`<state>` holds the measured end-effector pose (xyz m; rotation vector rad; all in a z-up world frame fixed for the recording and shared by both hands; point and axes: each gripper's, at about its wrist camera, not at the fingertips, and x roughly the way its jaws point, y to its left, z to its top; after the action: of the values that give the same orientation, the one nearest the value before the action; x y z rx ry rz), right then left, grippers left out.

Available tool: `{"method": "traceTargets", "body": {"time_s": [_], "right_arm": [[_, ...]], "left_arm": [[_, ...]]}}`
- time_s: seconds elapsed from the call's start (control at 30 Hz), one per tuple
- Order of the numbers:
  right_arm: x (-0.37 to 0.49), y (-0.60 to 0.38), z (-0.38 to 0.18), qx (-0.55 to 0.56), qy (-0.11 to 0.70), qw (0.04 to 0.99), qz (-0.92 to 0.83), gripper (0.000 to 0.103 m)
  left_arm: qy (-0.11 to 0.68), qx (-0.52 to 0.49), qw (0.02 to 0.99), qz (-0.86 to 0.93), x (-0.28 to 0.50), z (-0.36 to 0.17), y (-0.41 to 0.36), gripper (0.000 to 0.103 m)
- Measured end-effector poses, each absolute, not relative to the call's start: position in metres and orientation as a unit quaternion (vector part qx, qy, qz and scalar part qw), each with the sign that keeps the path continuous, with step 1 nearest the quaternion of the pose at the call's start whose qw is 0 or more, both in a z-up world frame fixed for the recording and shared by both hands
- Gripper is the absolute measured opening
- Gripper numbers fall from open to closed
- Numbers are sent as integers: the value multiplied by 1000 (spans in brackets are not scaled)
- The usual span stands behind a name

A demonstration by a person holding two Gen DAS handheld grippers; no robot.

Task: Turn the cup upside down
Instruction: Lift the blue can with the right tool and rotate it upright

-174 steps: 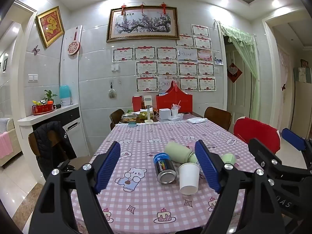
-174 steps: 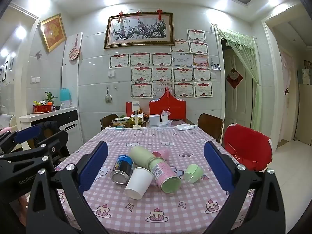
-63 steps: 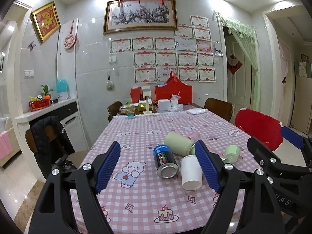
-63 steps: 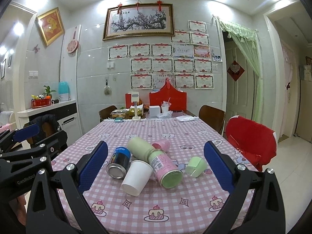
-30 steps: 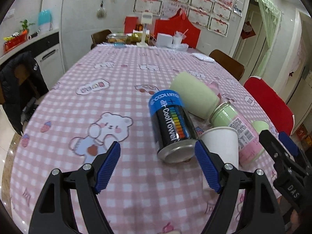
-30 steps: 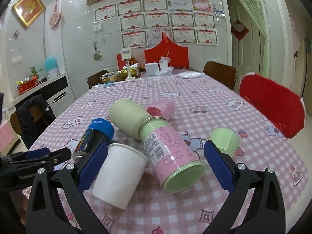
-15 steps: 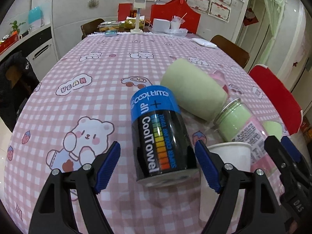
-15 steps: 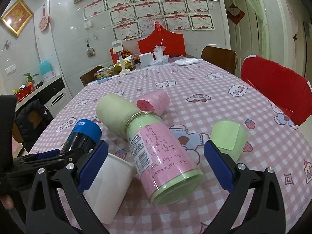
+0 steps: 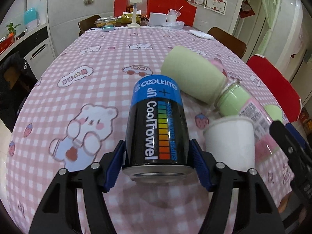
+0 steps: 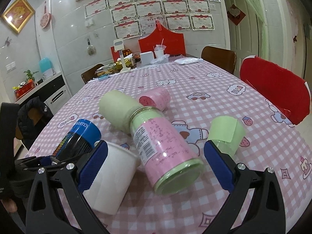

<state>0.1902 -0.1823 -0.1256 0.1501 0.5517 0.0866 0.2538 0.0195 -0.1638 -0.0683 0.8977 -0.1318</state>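
A black can with a blue top (image 9: 157,124) lies on its side on the pink checked tablecloth (image 9: 81,97). My left gripper (image 9: 158,167) is shut on its near metal end, a blue pad on each side. The can also shows in the right wrist view (image 10: 78,142). A white paper cup (image 10: 113,177) lies on its side right of the can; it also shows in the left wrist view (image 9: 230,142). My right gripper (image 10: 155,167) is open, its jaws either side of a pink and green jar (image 10: 165,152) lying on its side.
A pale green cylinder (image 10: 119,111), a small pink cup (image 10: 154,99) and a small green cup (image 10: 226,134) also lie on the table. Red chairs (image 10: 276,95) stand at the right. Boxes and clutter (image 10: 148,58) sit at the table's far end.
Both grippers have moved forward and down to the objects. My left gripper has closed from open onto the black can. My right gripper has come closer around the pink jar.
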Motion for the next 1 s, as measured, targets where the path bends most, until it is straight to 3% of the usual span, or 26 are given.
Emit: {"method": "traceTargets", "body": {"time_s": [0.5,1.0], "right_arm": [[143,-134,-125,25,280,958,55,95],[130,-103,-103,27,282,955,87,95]], "left_arm": [[417,-29,903,-97,157,-162,52,66],[410,-46,904,-114,142,-159,67,66]]}}
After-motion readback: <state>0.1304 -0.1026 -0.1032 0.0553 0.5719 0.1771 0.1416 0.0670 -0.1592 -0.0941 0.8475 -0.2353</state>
